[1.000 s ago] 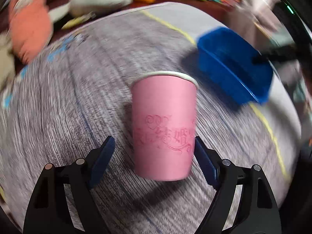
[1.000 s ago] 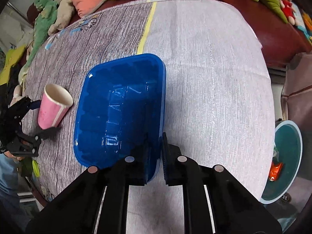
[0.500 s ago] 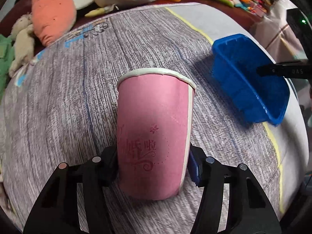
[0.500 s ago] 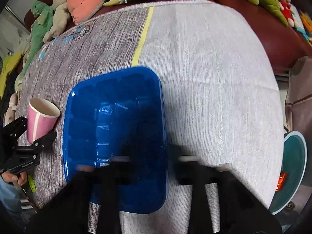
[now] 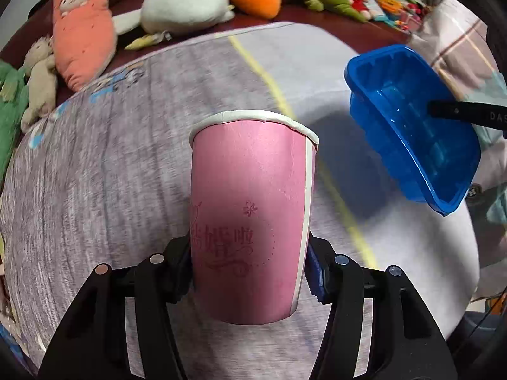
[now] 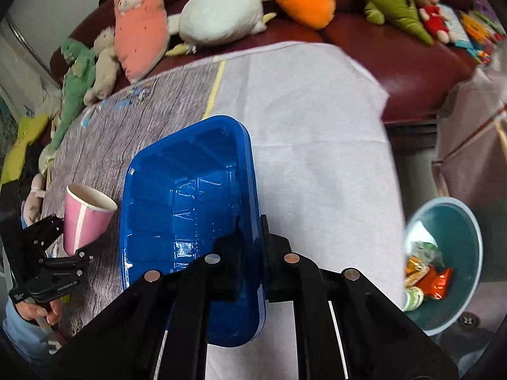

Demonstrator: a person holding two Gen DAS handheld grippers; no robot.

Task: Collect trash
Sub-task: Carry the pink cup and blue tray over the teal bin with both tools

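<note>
Blue tray (image 6: pixel 190 209): thin stiff plastic, light, likely slick; right gripper (image 6: pixel 250 237) clenched on its near rim, tray lifted off table (image 6: pixel 317 145), tilted.
Pink paper cup (image 5: pixel 250 221): light, crushable; left gripper (image 5: pixel 250 269) clamped on its lower wall, cup upright, off cloth.
Bin (image 6: pixel 456 221) at right, cut off by frame edge.
Cup inside and base hidden; tray underside unseen.

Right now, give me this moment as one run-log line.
left gripper: shut on pink cup | right gripper: shut on blue tray rim | bin: right, floor
</note>
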